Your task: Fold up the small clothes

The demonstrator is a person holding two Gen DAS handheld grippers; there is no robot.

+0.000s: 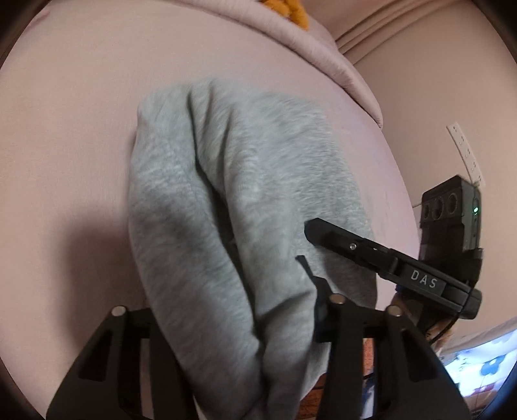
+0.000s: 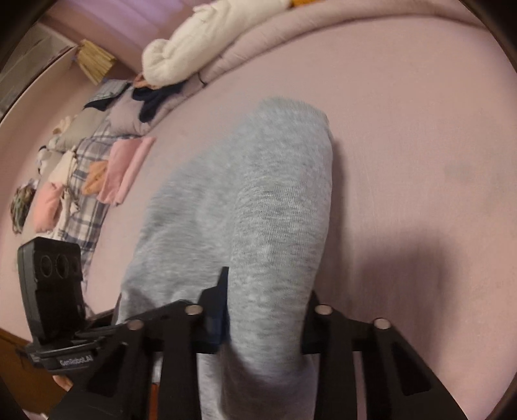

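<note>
A grey fleece garment [image 1: 226,194] lies on the pink bed sheet [image 1: 64,145], its near edge lifted. My left gripper [image 1: 258,323] is shut on that near edge, the cloth bunched between the fingers. In the right wrist view the same grey garment [image 2: 258,200] stretches away from my right gripper [image 2: 265,320], which is shut on another part of its near edge. The right gripper also shows in the left wrist view [image 1: 371,255], close on the right, its black finger against the cloth.
A pink duvet [image 2: 323,29] with a white plush item [image 2: 194,45] lies along the far side. Folded pink clothes [image 2: 126,168] and a plaid cloth [image 2: 84,181] with other clothes lie far left. The left gripper's body [image 2: 48,284] is at left.
</note>
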